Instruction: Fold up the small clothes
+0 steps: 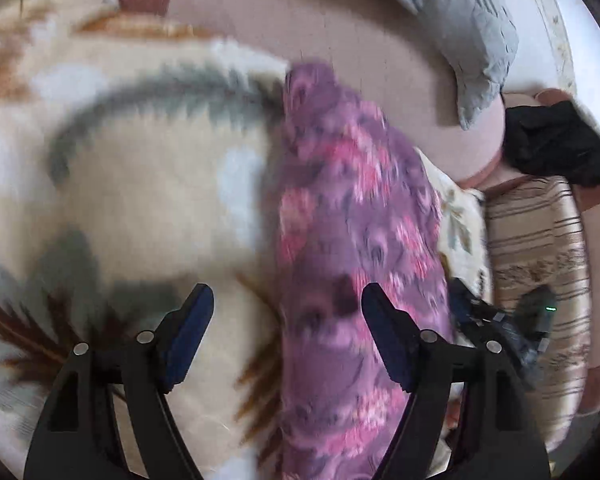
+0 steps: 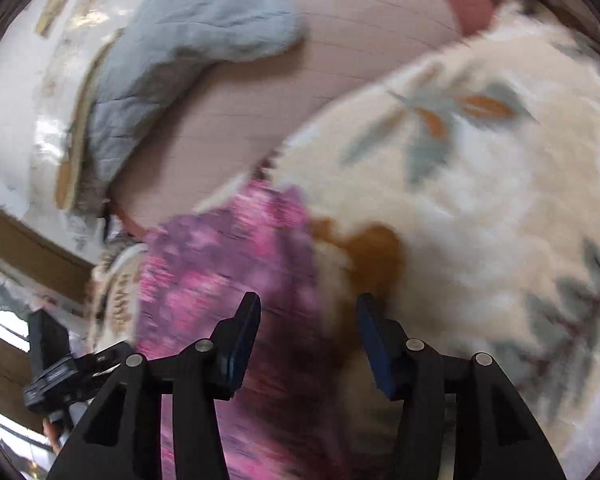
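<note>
- Purple floral garment (image 1: pixel 352 240) lying in a long strip on the fleecy blanket (image 1: pixel 148 184).
- Soft, light, floppy; best pinched at an end.
- Left gripper (image 1: pixel 288 336) and right gripper (image 2: pixel 308 340) fingers both spread, grasping nothing.

Two wrist fisheyes close above the blanket (image 1: pixel 140 200), angled downward — shared: purple floral garment (image 1: pixel 340 240), grey pillow (image 2: pixel 180 40).

Thin printed purple cloth garment (image 1: pixel 340 208), fluffy plush cream blanket (image 1: pixel 148 184), crinkled quilted grey pillow (image 2: pixel 172 40), matt black plastic gripper fingers (image 1: pixel 188 332).
</note>
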A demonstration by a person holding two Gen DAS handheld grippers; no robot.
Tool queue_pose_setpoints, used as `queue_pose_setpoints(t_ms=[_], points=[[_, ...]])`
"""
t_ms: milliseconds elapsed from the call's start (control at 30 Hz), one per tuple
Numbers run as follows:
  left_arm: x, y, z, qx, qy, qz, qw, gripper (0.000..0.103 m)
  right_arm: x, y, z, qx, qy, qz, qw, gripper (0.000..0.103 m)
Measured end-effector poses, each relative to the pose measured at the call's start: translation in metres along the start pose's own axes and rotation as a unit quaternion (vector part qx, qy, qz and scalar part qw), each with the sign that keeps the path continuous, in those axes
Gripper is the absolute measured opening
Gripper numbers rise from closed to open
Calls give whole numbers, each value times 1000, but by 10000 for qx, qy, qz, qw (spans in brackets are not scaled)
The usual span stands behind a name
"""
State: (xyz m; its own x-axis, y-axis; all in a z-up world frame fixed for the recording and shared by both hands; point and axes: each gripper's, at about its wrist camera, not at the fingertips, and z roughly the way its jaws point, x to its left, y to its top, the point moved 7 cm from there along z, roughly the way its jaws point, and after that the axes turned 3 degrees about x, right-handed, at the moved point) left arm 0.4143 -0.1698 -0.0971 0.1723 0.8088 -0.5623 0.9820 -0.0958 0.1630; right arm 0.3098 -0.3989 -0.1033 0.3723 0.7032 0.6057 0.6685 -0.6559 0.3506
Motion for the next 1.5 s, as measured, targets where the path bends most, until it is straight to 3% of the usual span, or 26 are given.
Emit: queue_pose_setpoints(t_ms=[33, 100, 167, 267, 333, 400, 433, 533, 600, 633, 900, 1167, 1367, 1500], points=[[-2, -8, 8, 145, -96, 11, 9998, 77, -4, -6, 2, 59, 203, 158, 9997, 53], [-11, -13, 8, -54, 93, 279, 9996, 82, 0, -15, 2, 74, 684, 324, 9971, 53], [-20, -16, 12, 39, 87, 362, 9993, 83, 8, -21, 11, 332, 987, 376, 9938, 56], [-30, -15, 20, 214, -194, 174, 9994, 83, 23, -25, 21, 403, 856, 57, 9955, 66], [-31, -15, 24, 217, -312, 1, 9993, 83, 31, -26, 25, 451, 691, -187, 9964, 68], [-33, -14, 27, 236, -501, -194, 9983, 74, 34, -25, 29, 493, 543, -381, 9966, 68], [-33, -12, 28, 224, -479, -260, 9983, 62, 36, -25, 30, 509, 475, -466, 9965, 68], [-35, -14, 29, 255, -504, -300, 9979, 36, 47, -27, 29, 559, 464, -818, 9940, 44], [-38, -16, 23, 209, -464, -198, 9985, 27, 53, -30, 25, 438, 335, -1185, 9914, 31], [-39, -17, 20, 184, -416, -152, 9988, 25, 59, -31, 22, 342, 269, -1359, 9898, 29], [-64, -43, -30, -126, -123, 495, 9986, 22, 84, -50, -17, -130, 185, -1414, 9897, 26], [-49, -107, -96, -247, -47, 682, 9974, 22, 125, -117, -63, -132, 546, -1352, 9892, 26], [-8, -152, -132, -261, -191, 421, 9986, 22, 149, -186, -78, 106, 817, -1296, 9881, 26], [25, -185, -144, -68, -308, 71, 9995, 22, 156, -230, -84, 318, 1019, -1280, 9860, 26]])
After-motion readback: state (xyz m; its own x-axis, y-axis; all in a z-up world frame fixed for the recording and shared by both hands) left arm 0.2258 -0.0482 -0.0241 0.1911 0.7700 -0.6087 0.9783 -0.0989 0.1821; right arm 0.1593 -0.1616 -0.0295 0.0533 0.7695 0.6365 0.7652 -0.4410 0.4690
